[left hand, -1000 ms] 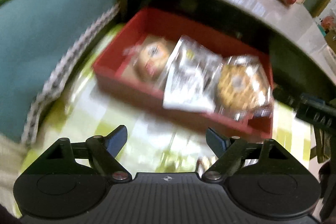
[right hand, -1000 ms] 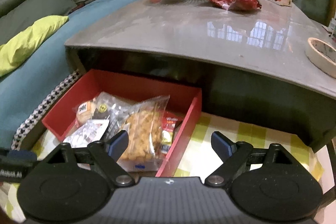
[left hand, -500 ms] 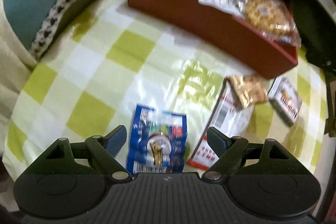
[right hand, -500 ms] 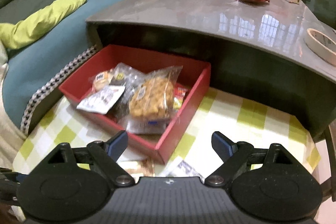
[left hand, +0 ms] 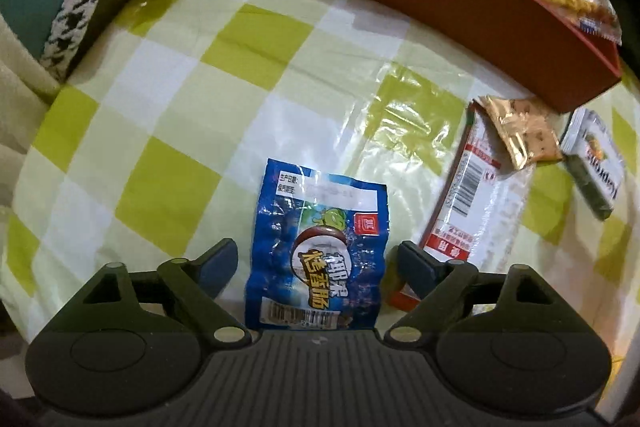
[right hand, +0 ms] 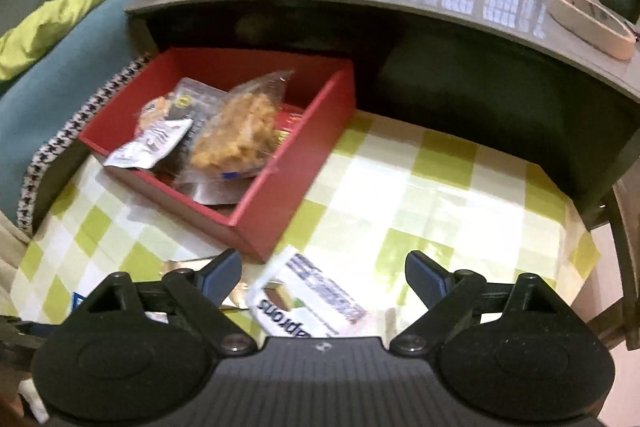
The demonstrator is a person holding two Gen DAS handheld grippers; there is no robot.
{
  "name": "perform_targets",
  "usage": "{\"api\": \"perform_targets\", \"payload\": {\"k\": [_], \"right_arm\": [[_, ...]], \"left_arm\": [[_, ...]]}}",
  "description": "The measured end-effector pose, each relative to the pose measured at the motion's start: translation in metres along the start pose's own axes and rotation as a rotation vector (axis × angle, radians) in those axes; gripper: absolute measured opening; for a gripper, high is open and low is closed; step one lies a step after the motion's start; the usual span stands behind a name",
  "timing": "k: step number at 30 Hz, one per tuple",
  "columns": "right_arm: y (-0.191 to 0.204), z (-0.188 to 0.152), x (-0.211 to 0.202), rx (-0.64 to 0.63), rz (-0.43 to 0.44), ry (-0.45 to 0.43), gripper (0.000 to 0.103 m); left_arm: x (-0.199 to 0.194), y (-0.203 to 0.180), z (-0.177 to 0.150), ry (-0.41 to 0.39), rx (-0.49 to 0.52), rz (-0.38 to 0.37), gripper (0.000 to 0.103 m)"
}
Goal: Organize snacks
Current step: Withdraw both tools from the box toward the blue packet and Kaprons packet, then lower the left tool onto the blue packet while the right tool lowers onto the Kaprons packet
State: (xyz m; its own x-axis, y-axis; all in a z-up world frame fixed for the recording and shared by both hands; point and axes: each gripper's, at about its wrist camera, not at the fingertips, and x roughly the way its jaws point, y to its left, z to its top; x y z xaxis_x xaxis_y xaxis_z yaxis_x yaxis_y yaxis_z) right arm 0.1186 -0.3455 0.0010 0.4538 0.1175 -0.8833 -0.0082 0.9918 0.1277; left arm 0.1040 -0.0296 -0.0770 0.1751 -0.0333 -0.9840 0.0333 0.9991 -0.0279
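Blue sausage packet lying near the checked tablecloth's near edge | left gripper widening astride it, apparently untouched | right gripper hanging unclenched, empty, beside red box

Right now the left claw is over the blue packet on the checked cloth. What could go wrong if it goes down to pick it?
1. The left claw is opening around the blue packet, which lies flat: the fingers may slide over the glossy film or pinch the cloth instead.
2. The white-and-red packet lies close beside the right finger, so it may be pushed or caught too.
3. The red box is already heaped; another snack may slip out.
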Motion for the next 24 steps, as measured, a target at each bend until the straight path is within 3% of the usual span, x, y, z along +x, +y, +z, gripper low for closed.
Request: {"api": "perform_targets", "payload": {"k": [4,8,10,17,24], "right_arm": [[0.0,-0.002,0.012,-0.038,0.0,0.045,0.098],[0.005,-0.003,0.027,-0.094,0.025,0.09,0.099],[0.008,-0.001,0.035,-0.116,0.042,0.09,0.099],[0.016,-0.001,0.058,-0.143,0.099,0.141,0.099],[0.029,-0.031,0.042,-0.211,0.173,0.216,0.099]], "left_arm": [[0.0,0.0,-0.003,-0.004,0.01,0.004,0.091],[-0.004,-0.005,-0.003,-0.004,0.03,-0.006,0.078],[-0.003,-0.007,-0.005,-0.005,0.038,-0.004,0.076],[-0.009,-0.002,-0.006,0.005,0.041,-0.018,0.076],[-0.005,0.003,0.002,0.014,0.04,-0.035,0.079]]}}
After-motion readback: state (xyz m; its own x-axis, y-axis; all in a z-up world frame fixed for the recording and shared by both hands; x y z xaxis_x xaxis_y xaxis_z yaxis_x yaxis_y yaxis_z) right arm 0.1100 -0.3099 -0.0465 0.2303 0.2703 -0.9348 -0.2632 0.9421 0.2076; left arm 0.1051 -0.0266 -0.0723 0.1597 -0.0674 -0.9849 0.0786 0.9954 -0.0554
